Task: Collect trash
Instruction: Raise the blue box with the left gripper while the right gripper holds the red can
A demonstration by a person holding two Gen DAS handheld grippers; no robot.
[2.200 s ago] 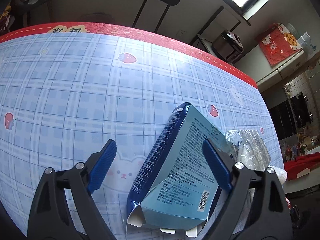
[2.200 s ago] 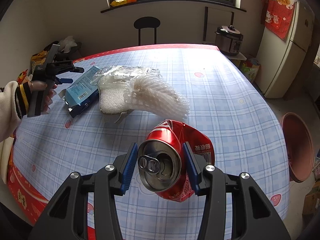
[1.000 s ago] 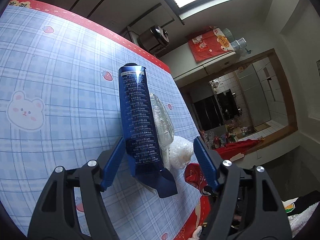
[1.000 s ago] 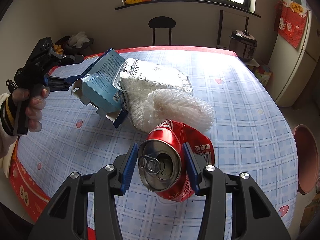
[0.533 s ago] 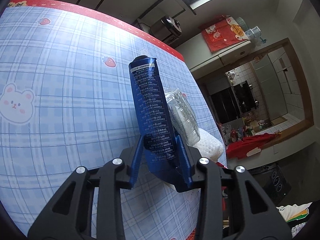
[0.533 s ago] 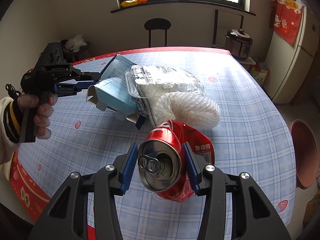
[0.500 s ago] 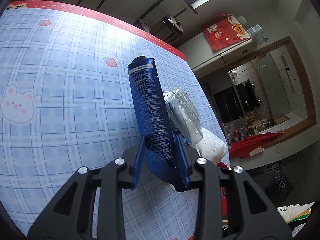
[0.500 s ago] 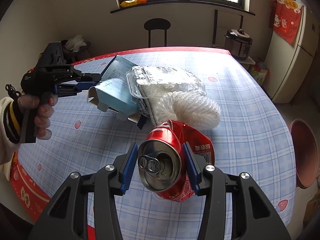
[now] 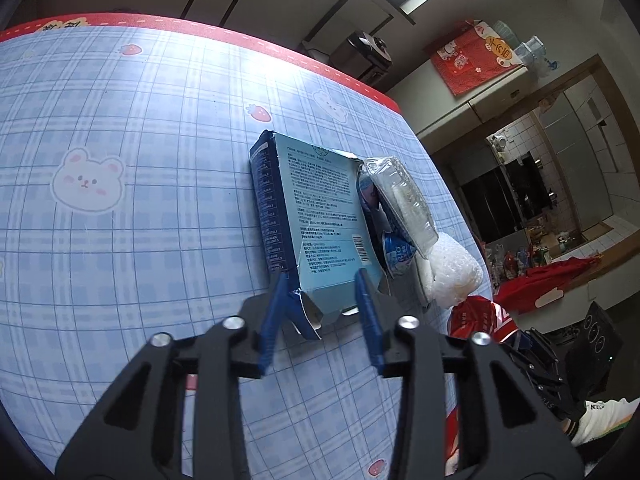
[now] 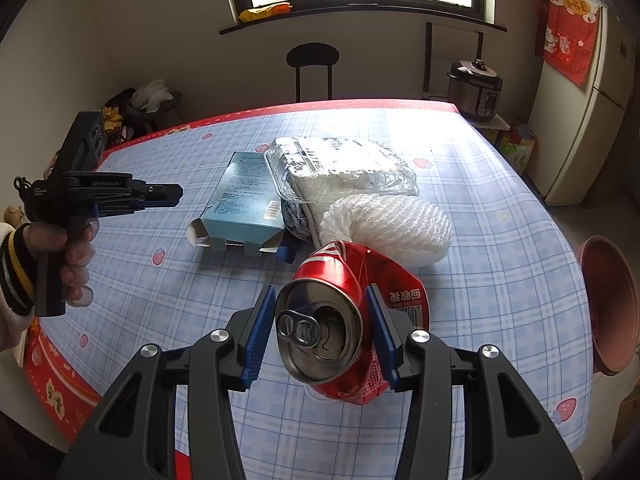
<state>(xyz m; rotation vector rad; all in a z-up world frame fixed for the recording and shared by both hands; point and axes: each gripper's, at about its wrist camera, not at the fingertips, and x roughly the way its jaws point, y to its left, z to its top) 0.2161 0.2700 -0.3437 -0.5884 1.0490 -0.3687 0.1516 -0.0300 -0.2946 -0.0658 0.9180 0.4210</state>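
Box (image 9: 320, 216) lies flat just ahead of the opening, empty left hand-held gripper (image 9: 322, 304), long axis pointing away; right hand-held gripper (image 10: 320, 324) pinches can (image 10: 360, 320).

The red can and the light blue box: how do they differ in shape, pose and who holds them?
The red can is round metal, crushed and dented; the light blue box is flat-sided cardboard with open end flaps. The can is gripped in the right gripper, off the table; the box lies flat on the tablecloth, and the opening left gripper is not holding it. Both are empty packaging.
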